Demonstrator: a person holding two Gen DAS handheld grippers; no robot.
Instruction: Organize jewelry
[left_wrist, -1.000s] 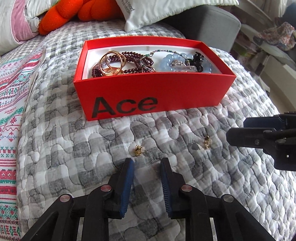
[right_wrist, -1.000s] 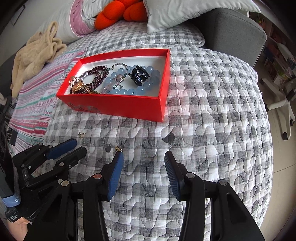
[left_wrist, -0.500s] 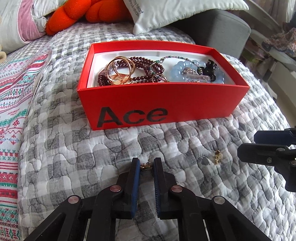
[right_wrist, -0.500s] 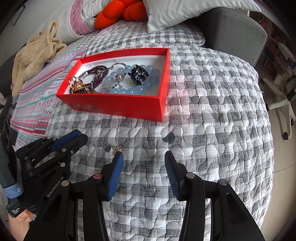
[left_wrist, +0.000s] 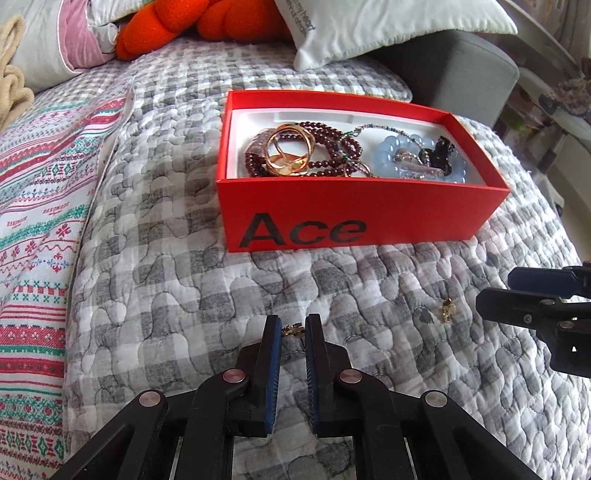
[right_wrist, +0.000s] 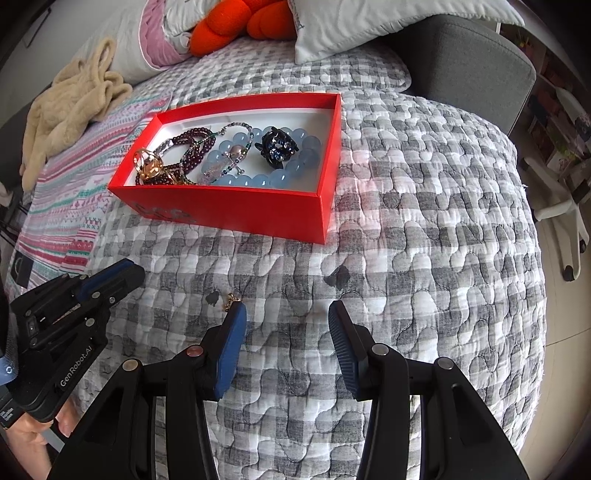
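Your left tongs (left_wrist: 293, 325) are clamped on a small gold earring (left_wrist: 291, 329) just above the grey checked quilt (left_wrist: 166, 295). At twelve o'clock from them sits the red Ace box (left_wrist: 362, 218) of bracelets. Your right tongs (right_wrist: 284, 317) stand apart and empty, with a second gold earring (right_wrist: 232, 300) touching their nine o'clock fingertip.

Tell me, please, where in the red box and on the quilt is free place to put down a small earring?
Inside the red box, bare white floor remains along the far wall and right-hand corner. The middle is crowded with the maroon beads and blue bracelet. The quilt right of the box is free.
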